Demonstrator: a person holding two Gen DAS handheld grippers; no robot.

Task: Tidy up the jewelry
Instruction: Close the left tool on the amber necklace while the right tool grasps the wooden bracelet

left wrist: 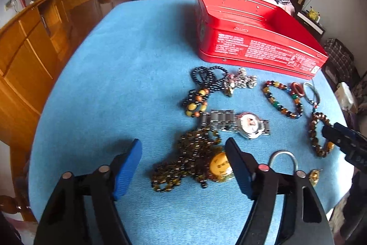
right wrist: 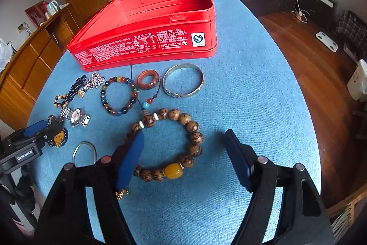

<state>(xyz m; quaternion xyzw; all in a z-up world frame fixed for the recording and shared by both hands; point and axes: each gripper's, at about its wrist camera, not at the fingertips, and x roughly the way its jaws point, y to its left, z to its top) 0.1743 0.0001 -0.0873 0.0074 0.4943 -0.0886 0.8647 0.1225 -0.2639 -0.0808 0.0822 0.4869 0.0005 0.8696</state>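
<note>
My left gripper (left wrist: 183,146) hangs open over a dark bead necklace (left wrist: 183,162); its right finger overlaps the yellow pendant (left wrist: 218,167) and the left pad stands clear. My right gripper (right wrist: 184,136) is open around a brown wooden bead bracelet (right wrist: 192,130) with an amber bead; its left finger covers the bracelet's left side, the right pad is apart. An open red tin (right wrist: 142,47) sits behind. Also on the cloth: a steel watch (left wrist: 247,125), a multicolour bead bracelet (right wrist: 119,95), a red-brown ring (right wrist: 148,79) and a silver bangle (right wrist: 183,82).
A blue cloth (left wrist: 114,84) covers the round table. Black beads (left wrist: 206,77), a silver chain (left wrist: 243,79), a thin metal ring (left wrist: 283,160) and a gold charm (left wrist: 314,176) also lie there. Wooden cabinets stand at the left, a bed behind.
</note>
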